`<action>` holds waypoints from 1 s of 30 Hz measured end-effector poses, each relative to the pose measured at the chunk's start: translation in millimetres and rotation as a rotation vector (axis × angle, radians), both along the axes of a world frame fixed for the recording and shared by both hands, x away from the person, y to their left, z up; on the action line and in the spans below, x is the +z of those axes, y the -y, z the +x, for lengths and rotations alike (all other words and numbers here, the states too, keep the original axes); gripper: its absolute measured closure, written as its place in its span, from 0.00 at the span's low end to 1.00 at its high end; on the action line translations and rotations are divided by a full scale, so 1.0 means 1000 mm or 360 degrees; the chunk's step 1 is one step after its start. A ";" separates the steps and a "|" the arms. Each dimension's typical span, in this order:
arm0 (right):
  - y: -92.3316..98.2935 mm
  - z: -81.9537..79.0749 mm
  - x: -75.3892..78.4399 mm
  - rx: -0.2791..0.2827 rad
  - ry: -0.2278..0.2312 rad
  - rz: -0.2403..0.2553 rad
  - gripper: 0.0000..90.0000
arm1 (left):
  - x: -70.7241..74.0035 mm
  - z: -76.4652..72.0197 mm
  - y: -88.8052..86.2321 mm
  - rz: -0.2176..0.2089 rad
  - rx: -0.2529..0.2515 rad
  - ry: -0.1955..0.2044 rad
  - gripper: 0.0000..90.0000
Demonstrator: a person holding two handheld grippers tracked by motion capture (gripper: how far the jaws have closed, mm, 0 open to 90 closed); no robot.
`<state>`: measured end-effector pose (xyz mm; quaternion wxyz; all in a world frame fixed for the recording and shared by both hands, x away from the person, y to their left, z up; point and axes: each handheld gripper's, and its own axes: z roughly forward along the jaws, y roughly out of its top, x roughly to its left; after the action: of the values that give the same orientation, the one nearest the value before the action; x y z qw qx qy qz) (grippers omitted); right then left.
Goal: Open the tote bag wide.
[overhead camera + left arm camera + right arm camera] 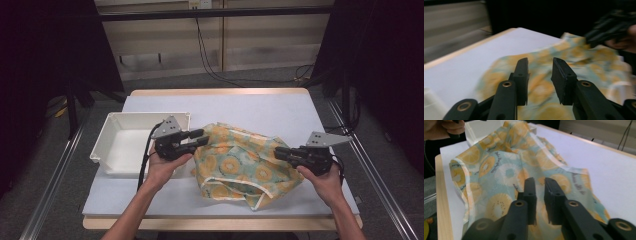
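High view: a crumpled cloth point(240, 162), printed with orange citrus slices on pale green, lies on the white table point(280, 107) between the two grippers, one at each of its ends.
Left gripper point(198, 138): its jaws stand apart with nothing between them, tips at or just over the near end of the cloth; whether they touch it I cannot tell. The spread suggests it is lined up to take that edge, not yet holding it.
Left gripper view: the picture is blurred; the cloth point(544, 87) lies straight ahead and below the parted jaws, and bare table runs off to their left.
Right gripper point(279, 152): the jaws point inward at the opposite end of the cloth.
Right gripper view: a narrow gap shows between the jaws point(539, 182), and the cloth point(499, 175) spreads ahead and beneath them; no fabric is visibly pinched, so I judge it released, narrowed for a thin hem.
White bin point(127, 137): open and empty, just behind and outside the left gripper, touching or nearly touching the cloth's end; probably where the cloth is meant to go.
Judgement: two ends approached at once suggest spreading or folding before any lift.
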<state>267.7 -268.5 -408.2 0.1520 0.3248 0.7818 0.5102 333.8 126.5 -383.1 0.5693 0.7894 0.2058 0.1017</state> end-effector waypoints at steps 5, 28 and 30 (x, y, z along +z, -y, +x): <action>-0.014 0.016 -0.011 0.0008 -0.0064 -0.0094 0.67 | -0.018 -0.002 0.045 0.0124 -0.0152 -0.0073 0.66; -0.033 0.047 -0.029 -0.0026 -0.0128 -0.0197 1.00 | -0.054 0.002 0.071 0.0263 -0.0262 -0.0173 1.00; -0.031 0.047 -0.027 -0.0019 -0.0135 -0.0162 1.00 | -0.047 -0.003 0.068 0.0220 -0.0309 -0.0164 1.00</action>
<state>314.7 -237.9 -435.5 0.1382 0.3427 0.8104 0.4547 330.5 59.0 -430.3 0.5094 0.8472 0.1498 0.0192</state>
